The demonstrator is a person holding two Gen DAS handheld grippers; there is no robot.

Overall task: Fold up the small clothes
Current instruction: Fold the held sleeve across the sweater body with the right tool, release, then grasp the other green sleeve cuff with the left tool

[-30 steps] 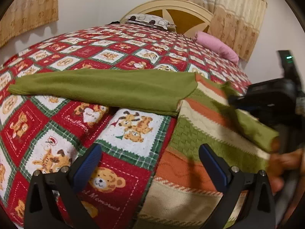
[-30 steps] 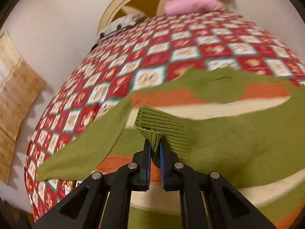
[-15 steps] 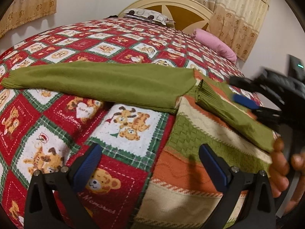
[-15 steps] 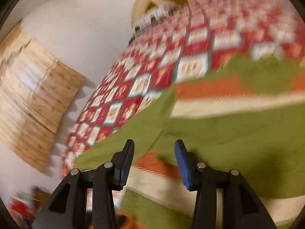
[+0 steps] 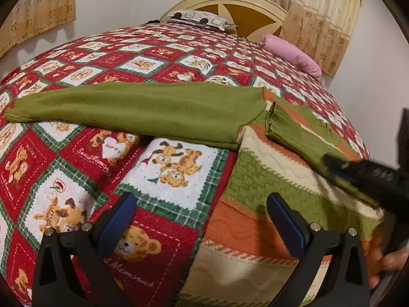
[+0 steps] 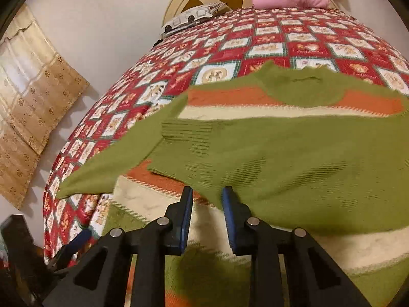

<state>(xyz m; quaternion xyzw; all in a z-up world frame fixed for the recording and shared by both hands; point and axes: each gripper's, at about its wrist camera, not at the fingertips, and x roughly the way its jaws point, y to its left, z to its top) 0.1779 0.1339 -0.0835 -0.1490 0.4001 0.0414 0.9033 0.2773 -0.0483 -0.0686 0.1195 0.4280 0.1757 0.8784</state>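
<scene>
Left wrist view: left tongs (image 5: pixel 202 217) spread, empty, over the green/orange/cream striped knit sweater (image 5: pixel 258 192). Right tongs (image 6: pixel 206 213) spread above sweater, one sleeve (image 6: pixel 294 158) folded across it.

In the left wrist view the black right hand-held gripper (image 5: pixel 368 176) is blurred and cut off by the right edge, hiding the shoulder end of the folded green sleeve (image 5: pixel 306 140). The striped green, orange and cream knitted sweater (image 5: pixel 255 220) runs out of the bottom edge. In the right wrist view the sweater (image 6: pixel 294 158) is smeared, and its right side is cut off.
</scene>
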